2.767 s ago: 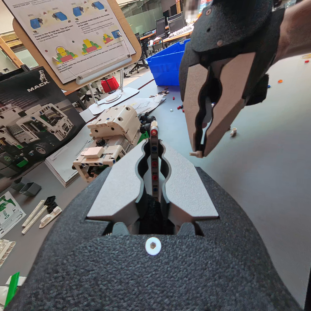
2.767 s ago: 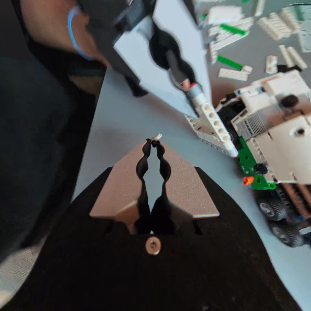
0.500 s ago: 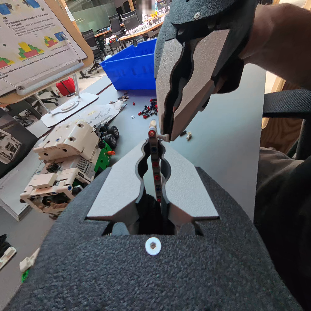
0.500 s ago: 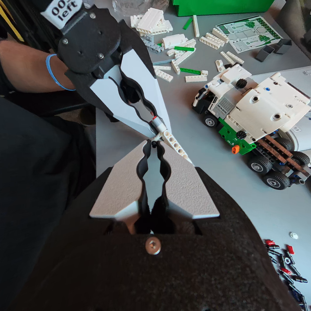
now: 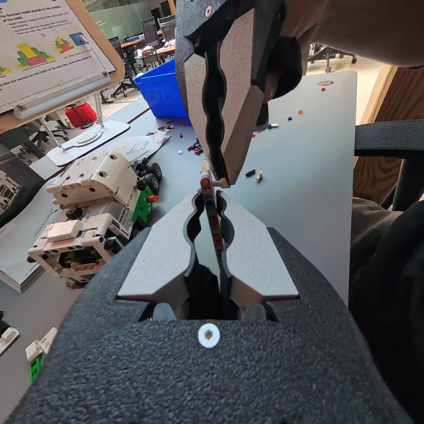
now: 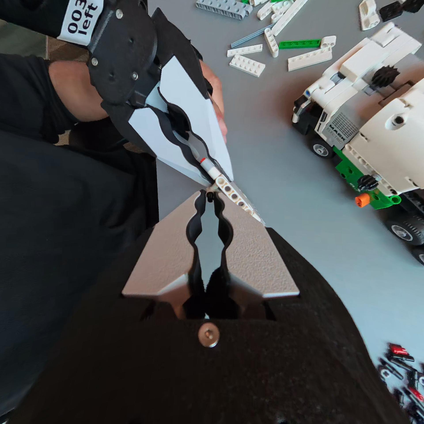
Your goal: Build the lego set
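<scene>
- Overhead, the right tool [image 5: 226, 183] points steeply down, clenched on a small tan pin [image 5: 218, 182].
- Below, the left tool [image 5: 209, 195] grips a grey beam [image 5: 212, 220] above the tabletop [image 5: 298, 183], pin touching its tip.

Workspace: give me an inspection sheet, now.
Surface: grey table, mostly bare on its right side.
Job's things: part-built white truck; beam with red and blue pins; tan pin at the beam's top end.
Clutter: loose pins, white plates, blue bin.
Tongs: left tongs shut on beam; right tongs shut on tan pin.
Cables: nothing seen.
Surroundings: instruction board, office chairs behind.
</scene>
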The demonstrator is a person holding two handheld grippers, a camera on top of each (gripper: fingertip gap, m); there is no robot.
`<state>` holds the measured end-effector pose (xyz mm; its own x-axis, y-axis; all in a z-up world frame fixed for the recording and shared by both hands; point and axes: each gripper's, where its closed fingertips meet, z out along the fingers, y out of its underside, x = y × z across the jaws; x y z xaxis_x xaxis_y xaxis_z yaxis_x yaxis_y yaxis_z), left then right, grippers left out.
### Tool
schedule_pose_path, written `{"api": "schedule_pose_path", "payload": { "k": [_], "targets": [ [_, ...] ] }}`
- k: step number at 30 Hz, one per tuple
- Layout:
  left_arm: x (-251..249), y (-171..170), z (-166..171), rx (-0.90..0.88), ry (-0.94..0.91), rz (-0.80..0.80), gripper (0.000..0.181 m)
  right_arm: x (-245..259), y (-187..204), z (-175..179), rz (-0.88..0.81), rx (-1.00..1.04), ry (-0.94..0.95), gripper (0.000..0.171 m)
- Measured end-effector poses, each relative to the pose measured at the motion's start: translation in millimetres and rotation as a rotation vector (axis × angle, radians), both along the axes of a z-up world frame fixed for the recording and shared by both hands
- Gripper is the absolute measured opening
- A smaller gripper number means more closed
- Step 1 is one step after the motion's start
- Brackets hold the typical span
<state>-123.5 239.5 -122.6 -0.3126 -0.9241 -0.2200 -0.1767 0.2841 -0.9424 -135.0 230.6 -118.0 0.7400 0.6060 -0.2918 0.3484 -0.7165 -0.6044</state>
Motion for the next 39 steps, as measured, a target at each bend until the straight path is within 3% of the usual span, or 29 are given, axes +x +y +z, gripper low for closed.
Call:
{"api": "schedule_pose_path", "payload": {
  "k": [1, 9, 13, 20, 23, 39],
  "targets": [
    [-1, 1, 0, -0.005, 0.007, -0.003, 0.008, -1, 2, 0, 0.002, -0.011, 0.006, 0.005],
    [-5, 3, -9, 0.037, 0.03, -0.043, 0.028, -2, 10, -6, 0.011, -0.086, -0.018, 0.005],
    [-4, 7, -8, 0.078, 0.0, -0.024, 0.018, -4, 9, -6, 0.016, -0.103, -0.002, 0.005],
    [3, 4, -13, 0.06, 0.055, -0.05, 0.03, 1, 10, -13, 0.011, -0.142, -0.035, 0.005],
    [5, 6, -12, 0.067, 0.065, -0.033, 0.022, 2, 10, -12, 0.02, -0.148, -0.063, 0.005],
    [9, 11, -16, -0.022, 0.114, -0.017, 0.017, 8, 16, -15, 0.029, -0.126, -0.14, 0.006]
  ]
}}
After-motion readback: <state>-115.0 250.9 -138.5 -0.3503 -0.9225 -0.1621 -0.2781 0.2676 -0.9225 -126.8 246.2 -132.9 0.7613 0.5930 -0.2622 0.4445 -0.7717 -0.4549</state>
